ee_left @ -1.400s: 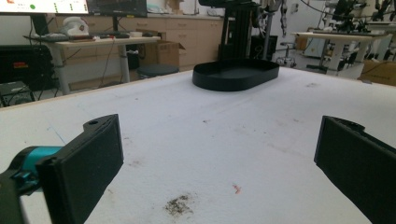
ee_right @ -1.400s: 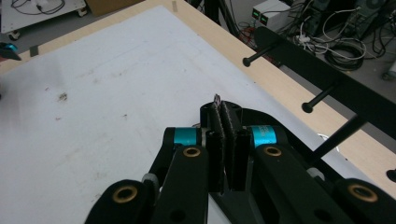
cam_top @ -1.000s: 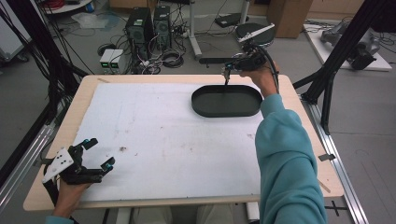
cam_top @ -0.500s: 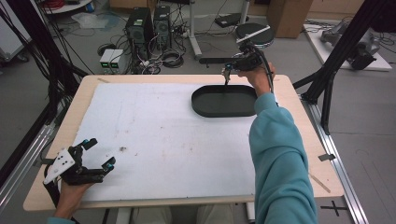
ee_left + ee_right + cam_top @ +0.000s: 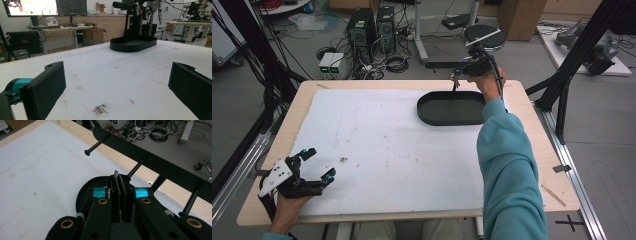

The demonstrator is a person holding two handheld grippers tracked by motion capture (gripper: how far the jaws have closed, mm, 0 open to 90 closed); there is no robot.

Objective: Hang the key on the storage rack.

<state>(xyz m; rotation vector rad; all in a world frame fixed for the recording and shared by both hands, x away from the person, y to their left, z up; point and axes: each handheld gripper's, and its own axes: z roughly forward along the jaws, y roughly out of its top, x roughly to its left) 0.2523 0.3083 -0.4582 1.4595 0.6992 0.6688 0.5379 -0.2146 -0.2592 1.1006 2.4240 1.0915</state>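
Your right claw [image 5: 455,80] hangs above the far rim of the black oval tray [image 5: 451,108], its jaws pressed together; in the right gripper view something thin and dark seems pinched at their tips [image 5: 116,173], too small to name. Just beyond it a black bar with pegs [image 5: 140,152] crosses that view. The tray sits on the far right part of the white sheet [image 5: 377,145] that covers the tabletop [image 5: 307,95]. Well apart, at the near left corner, your left claw [image 5: 318,162] rests low over the sheet with its jaws spread wide and nothing between them, a dark smudge [image 5: 100,109] on the sheet just ahead.
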